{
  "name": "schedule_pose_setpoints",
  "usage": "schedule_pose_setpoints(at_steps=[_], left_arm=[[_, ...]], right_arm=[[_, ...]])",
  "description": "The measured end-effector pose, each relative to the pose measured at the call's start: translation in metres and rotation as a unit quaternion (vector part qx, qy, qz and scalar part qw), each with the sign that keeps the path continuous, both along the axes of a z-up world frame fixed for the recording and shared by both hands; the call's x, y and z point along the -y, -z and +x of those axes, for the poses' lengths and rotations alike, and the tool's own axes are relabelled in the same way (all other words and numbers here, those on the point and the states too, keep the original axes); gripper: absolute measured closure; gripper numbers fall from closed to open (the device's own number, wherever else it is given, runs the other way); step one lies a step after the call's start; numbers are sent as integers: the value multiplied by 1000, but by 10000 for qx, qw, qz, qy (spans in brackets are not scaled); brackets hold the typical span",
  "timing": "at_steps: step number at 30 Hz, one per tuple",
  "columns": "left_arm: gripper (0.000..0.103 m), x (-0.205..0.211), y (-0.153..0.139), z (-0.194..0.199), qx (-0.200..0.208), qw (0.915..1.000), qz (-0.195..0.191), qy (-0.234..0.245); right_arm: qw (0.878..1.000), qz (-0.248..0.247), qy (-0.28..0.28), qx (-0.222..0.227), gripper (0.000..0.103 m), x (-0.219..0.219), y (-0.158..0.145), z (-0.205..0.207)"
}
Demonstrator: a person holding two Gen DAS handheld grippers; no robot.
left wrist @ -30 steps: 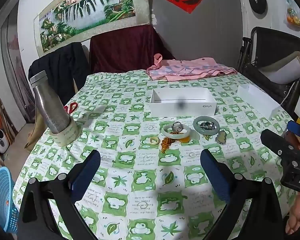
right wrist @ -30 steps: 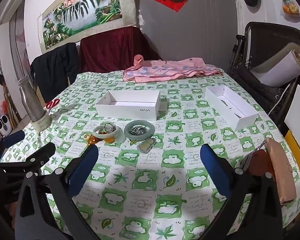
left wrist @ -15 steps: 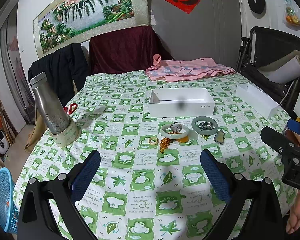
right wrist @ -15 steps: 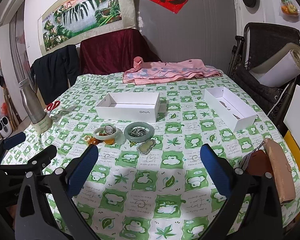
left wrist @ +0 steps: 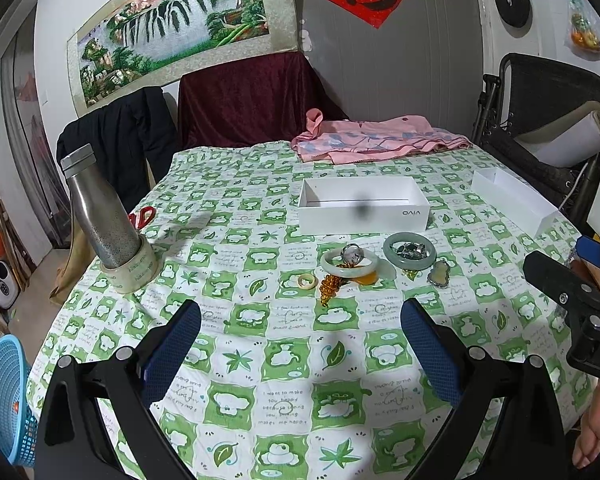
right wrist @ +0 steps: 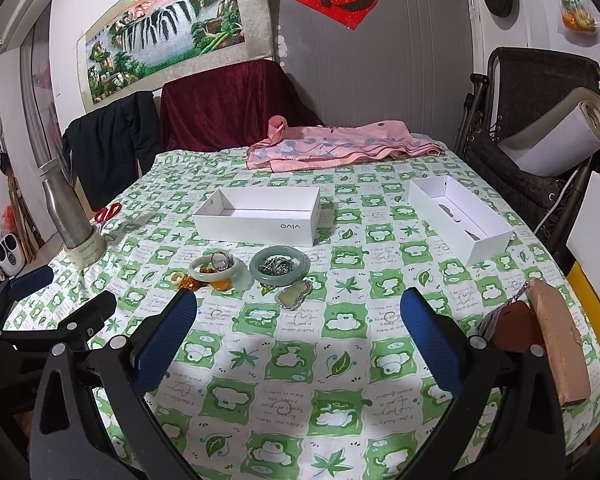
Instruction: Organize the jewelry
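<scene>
Jewelry lies in a cluster mid-table: a pale jade bangle (left wrist: 350, 265) with a silver ring (left wrist: 352, 253) on it, a green bangle (left wrist: 409, 251) holding silver pieces, a small cream ring (left wrist: 306, 281), amber beads (left wrist: 330, 286) and a gourd pendant (left wrist: 439, 274). Behind them stands an open white box (left wrist: 362, 209). My left gripper (left wrist: 300, 340) hovers open, short of the cluster. My right gripper (right wrist: 298, 334) is open too, near the pendant (right wrist: 294, 295), bangles (right wrist: 279, 266) and white box (right wrist: 260, 220).
A steel bottle (left wrist: 100, 216) in a tape roll stands at the left with red scissors (left wrist: 140, 218) behind. A second white box (right wrist: 460, 218) lies right, a brown wallet (right wrist: 556, 340) at the right edge, pink cloth (right wrist: 340, 148) at the back, a blue basket (left wrist: 4, 400) on the floor.
Both grippers have drawn back and risen slightly, so the jewelry and boxes sit a little farther away. Both stay open; nothing on the table has moved.
</scene>
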State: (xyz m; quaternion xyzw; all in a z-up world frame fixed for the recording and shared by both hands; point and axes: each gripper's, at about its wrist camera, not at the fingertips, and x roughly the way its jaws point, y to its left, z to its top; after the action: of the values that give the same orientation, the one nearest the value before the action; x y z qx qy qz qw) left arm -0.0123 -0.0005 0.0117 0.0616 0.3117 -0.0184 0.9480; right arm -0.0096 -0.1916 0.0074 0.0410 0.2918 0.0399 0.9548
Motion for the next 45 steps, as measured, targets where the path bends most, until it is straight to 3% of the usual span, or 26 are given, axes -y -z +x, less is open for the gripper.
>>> schedule_pose_setpoints(at_steps=[35, 45], left_arm=[[4, 0, 0, -1, -10, 10000, -2, 1], [4, 6, 12, 8, -229, 9997, 6, 33]], right_arm=[[10000, 7, 1, 35, 6, 1, 0, -4], [9999, 45, 1, -138, 6, 0, 3, 7]])
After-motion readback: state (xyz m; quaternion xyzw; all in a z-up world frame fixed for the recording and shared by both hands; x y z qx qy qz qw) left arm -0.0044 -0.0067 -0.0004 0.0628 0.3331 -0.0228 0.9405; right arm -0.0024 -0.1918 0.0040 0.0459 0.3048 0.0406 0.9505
